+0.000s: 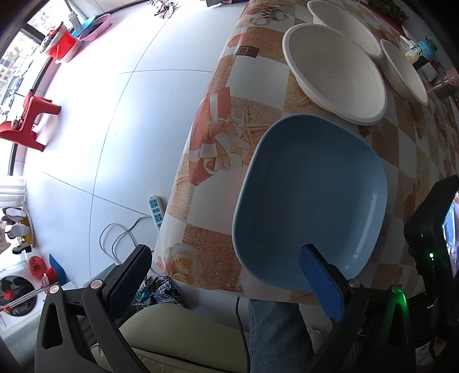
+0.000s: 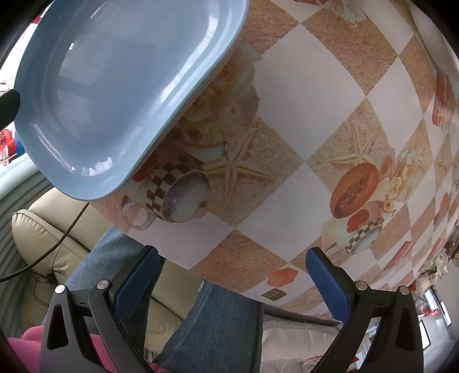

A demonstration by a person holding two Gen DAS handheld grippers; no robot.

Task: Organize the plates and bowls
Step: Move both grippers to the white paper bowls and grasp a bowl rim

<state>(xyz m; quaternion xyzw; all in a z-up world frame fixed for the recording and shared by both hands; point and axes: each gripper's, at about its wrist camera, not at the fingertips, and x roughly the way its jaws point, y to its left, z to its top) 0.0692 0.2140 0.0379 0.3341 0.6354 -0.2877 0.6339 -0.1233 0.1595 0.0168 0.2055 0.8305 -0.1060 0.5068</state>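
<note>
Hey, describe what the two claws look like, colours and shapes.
The left claw has black angular arms with silver rivets, one black ribbed pad and one blue pad, plus a green light. The right claw has the same black frame with two blue ribbed pads.

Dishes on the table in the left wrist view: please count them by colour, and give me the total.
Blue plate: 1
White bowls: 3
Total: 4
</note>
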